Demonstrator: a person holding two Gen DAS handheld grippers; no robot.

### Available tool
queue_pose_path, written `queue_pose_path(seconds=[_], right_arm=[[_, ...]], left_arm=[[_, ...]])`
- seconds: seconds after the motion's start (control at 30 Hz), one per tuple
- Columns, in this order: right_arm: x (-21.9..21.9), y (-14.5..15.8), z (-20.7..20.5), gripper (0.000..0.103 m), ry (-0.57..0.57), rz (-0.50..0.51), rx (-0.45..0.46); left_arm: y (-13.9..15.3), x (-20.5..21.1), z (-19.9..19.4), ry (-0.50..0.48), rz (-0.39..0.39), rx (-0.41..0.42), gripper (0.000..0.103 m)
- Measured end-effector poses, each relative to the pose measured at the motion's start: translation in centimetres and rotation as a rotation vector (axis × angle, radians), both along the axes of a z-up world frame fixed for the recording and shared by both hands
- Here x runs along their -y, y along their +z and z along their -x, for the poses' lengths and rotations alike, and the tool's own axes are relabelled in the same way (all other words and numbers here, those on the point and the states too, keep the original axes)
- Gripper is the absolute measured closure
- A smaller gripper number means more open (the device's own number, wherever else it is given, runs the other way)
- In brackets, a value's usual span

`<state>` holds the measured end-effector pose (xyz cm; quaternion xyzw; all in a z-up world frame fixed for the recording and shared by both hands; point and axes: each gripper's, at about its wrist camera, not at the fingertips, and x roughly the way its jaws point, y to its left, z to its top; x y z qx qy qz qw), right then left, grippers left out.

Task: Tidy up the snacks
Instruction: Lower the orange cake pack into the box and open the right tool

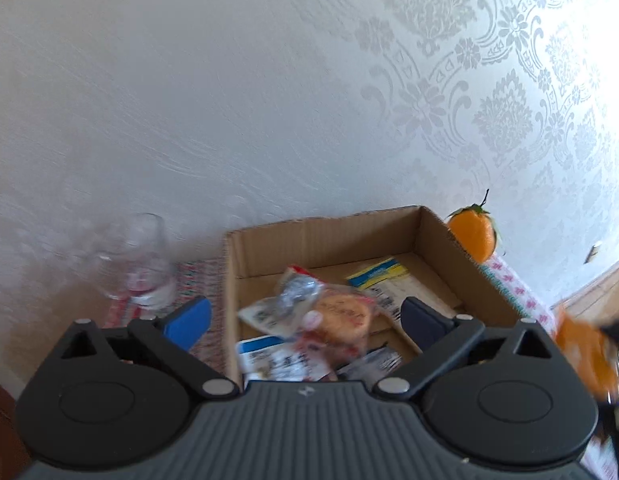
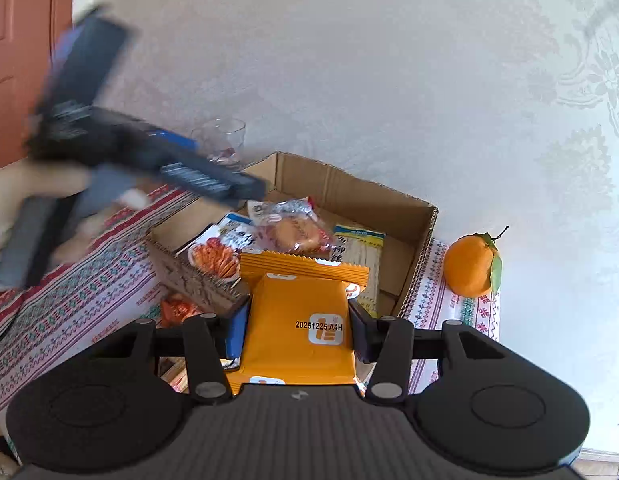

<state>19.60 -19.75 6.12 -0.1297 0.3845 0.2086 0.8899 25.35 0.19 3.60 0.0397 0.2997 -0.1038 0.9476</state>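
Observation:
An open cardboard box (image 1: 441,236) holds several snack packets, among them a clear pack with a round cake (image 1: 341,314). My left gripper (image 1: 305,316) is open and empty above the box's near edge. In the right wrist view the same box (image 2: 349,188) shows the cake pack (image 2: 293,232) and a yellow-topped noodle pack (image 2: 361,252). My right gripper (image 2: 295,328) is shut on an orange snack packet (image 2: 297,320) just before the box's near wall. The left gripper (image 2: 213,178) shows blurred over the box's left corner.
An orange with a leaf (image 2: 471,266) sits right of the box, also in the left wrist view (image 1: 473,234). A clear glass (image 1: 143,264) stands left of the box by the wall. A patterned tablecloth (image 2: 69,304) covers the table. A small orange-red wrapper (image 2: 177,308) lies before the box.

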Motion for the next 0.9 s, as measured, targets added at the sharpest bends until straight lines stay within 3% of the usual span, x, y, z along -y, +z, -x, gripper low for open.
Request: queue_pose_path(seconds=[0.23,0.47,0.9], right_arm=[[-0.3,-0.5,-3.3,0.048,-0.045,0.011,-0.001],[-1.1,-1.7,-8.0,0.048,-0.109,0.029,-0.021],[-2.1,-3.9,-17.0,0.048,-0.207,0.065,-0.076]], left_arm=[[-0.2,-3.1,5.5,-0.016,0.053,0.007,0.001],[-2.9,-4.1,9.2,0.054,0.014,-0.041,0.001],[-3.9,-4.9,12.0,0.109,-0.003,-0.046,0.001]])
